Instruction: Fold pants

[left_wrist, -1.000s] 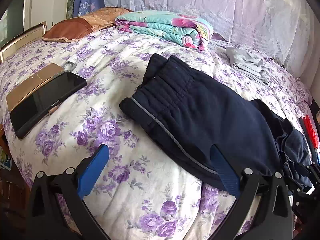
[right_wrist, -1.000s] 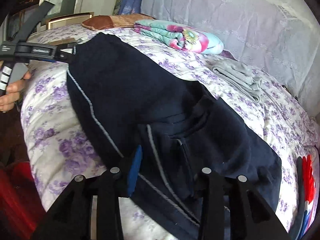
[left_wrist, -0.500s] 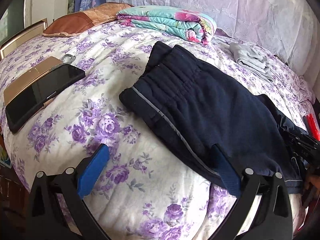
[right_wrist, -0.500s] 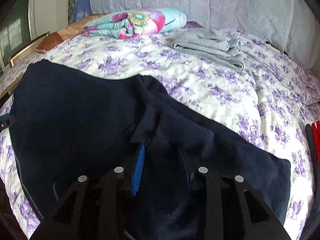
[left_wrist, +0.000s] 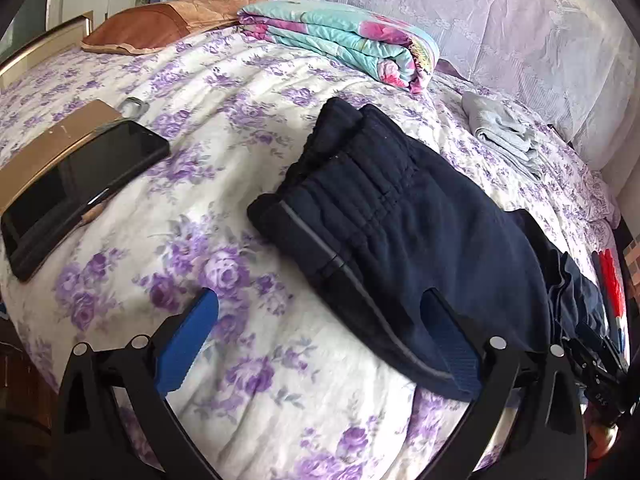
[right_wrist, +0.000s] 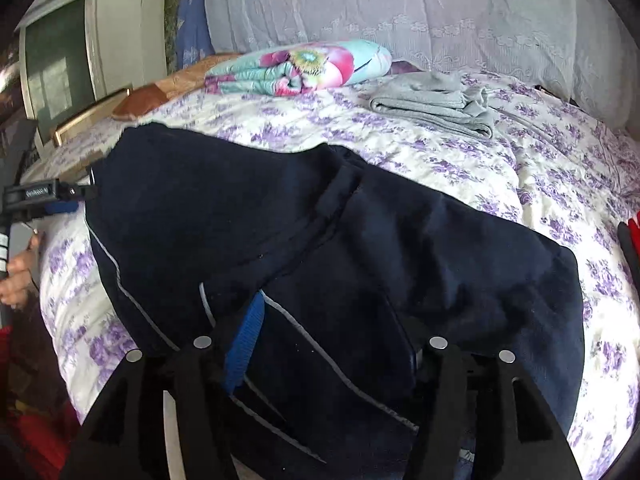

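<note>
Pants [right_wrist: 320,240] partly folded on the bed [left_wrist: 240,360]
Right gripper [right_wrist: 332,344] is opening, cloth between the jaws; left gripper [left_wrist: 320,332] open, empty; more folding remains.

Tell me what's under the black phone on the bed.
The phone lies on a tan flat box or board, with a pencil tip poking out at its edge. How much more of either the phone covers cannot be seen. All rest on the floral bedspread.

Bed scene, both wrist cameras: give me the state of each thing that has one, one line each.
Navy pants: partly folded, flat on bed.
Left gripper: open, one pad over the pants' edge.
Right gripper: opening, pants fabric between its jaws.
Floral quilt: folded.
Grey garment: folded.
Phone: screen dark.
</note>
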{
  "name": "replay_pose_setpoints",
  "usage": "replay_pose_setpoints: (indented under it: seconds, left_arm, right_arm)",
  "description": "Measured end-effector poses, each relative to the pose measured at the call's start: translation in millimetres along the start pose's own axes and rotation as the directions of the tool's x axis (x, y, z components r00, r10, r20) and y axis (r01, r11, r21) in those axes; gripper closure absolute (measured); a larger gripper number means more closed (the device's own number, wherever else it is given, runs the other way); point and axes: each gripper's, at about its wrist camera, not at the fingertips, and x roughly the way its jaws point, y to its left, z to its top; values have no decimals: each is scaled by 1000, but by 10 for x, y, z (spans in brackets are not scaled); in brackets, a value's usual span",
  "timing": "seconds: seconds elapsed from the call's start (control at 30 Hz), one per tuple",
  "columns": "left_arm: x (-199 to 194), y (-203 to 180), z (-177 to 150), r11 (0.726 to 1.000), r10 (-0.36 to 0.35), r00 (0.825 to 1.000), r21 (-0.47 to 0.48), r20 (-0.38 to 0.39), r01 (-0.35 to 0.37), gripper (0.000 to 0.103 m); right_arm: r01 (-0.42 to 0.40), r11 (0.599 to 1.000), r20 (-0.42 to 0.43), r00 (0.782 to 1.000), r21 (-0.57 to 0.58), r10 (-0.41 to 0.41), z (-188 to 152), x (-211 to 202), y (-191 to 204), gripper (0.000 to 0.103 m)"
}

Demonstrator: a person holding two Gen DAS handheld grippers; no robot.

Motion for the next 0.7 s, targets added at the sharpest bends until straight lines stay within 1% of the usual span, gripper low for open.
replay_pose_setpoints:
  seconds: [0.07, 0.1, 0.13, 0.2, 0.27, 0.33, 0.37, 0.4, 0.43, 0.47, 0.5, 0.53, 0.6, 0.7]
  left_arm:
    - [151, -27, 96, 1000, -28, 999, -9, -26, 27, 4]
    - [211, -43, 132, 999, -32, 999, -14, -27, 32, 4]
    - [288, -71, 176, 999, -31, 999, -15, -25, 30, 4]
    - [368, -138, 232, 1000, -15, 1000, -16, -9, 15, 4]
    - [367, -167, 252, 999, -12, 1000, -36, 8, 13, 4]
    - [344, -144, 244, 998, -16, 1000, -58, 26, 18, 6]
    - [322, -127, 231, 997, -10, 999, -71, 38, 12, 12]
    - [302, -109, 229, 996, 4, 999, -84, 50, 0, 21]
    - [275, -97, 221, 995, 20, 998, -95, 65, -14, 25]
    - [254, -93, 213, 995, 27, 997, -99, 76, -20, 30]
    - [230, -101, 200, 995, 36, 996, -100, 87, -28, 33]
    - [211, -112, 194, 995, 46, 994, -95, 96, -37, 35]
    - [160, -154, 182, 995, 69, 991, -81, 114, -60, 42]
    - [59, -226, 181, 996, 76, 987, -47, 141, -70, 44]
  right_arm:
    - [4, 1000, 49, 999, 20, -5, -33, -119, -44, 43]
    - [6, 1000, 75, 997, 30, -8, -43, -182, -69, 40]
    - [13, 999, 101, 995, 40, -17, -58, -253, -93, 36]
    - [34, 998, 140, 989, 57, -41, -70, -343, -142, 36]
    - [40, 997, 146, 988, 67, -50, -75, -393, -162, 36]
    - [67, 996, 140, 987, 58, -74, -66, -399, -147, 36]
    - [84, 995, 131, 987, 50, -90, -61, -384, -131, 36]
    - [102, 994, 107, 989, 38, -106, -52, -332, -116, 32]
    - [126, 992, 41, 991, 12, -127, -57, -210, -87, 21]
    - [138, 990, -23, 990, -14, -138, -74, -85, -65, 19]
    - [140, 990, -53, 988, -28, -142, -102, 7, -46, 16]
    - [144, 989, -57, 988, -29, -146, -97, 20, -45, 15]
    - [129, 991, -27, 991, -16, -130, -88, -34, -68, 15]
    - [121, 993, 29, 992, -4, -121, -50, -142, -80, 15]
